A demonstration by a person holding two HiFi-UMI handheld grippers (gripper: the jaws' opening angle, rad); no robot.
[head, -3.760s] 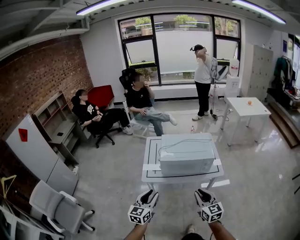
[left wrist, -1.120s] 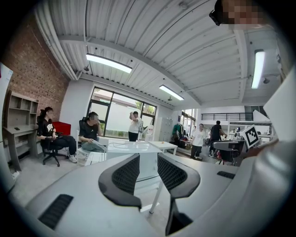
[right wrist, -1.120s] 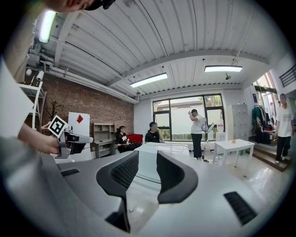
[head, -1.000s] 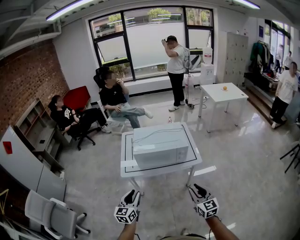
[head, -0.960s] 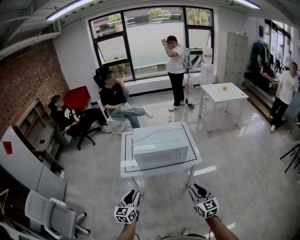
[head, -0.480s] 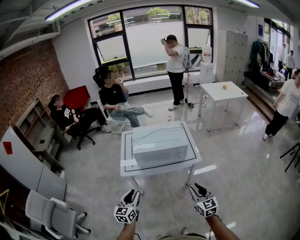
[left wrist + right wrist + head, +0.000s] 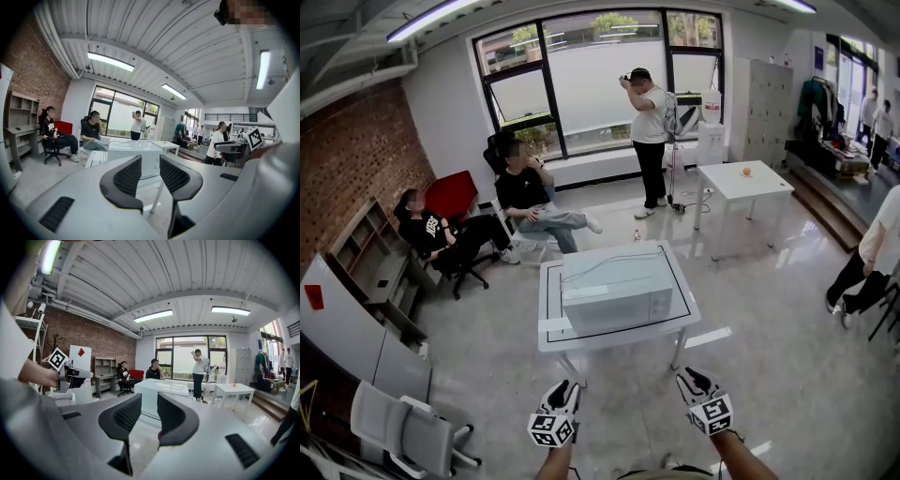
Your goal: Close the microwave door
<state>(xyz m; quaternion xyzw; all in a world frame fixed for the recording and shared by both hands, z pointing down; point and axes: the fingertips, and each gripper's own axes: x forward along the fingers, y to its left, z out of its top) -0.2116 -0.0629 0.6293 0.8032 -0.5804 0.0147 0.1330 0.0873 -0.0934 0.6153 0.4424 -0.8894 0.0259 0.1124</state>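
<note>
Two grippers low and side by side, both empty: left gripper [image 7: 563, 386] with jaws partly apart, right gripper [image 7: 690, 377] with jaws apart, just now closing a little on nothing. Well ahead of both, roughly midway between them, microwave [image 7: 617, 292] on white tabletop [image 7: 550, 305], front facing them, door seemingly flush.

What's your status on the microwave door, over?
Left gripper and right gripper both open, empty, short of the table; right jaws just been closing. Microwave on table, looks shut from here. Only floor between.
</note>
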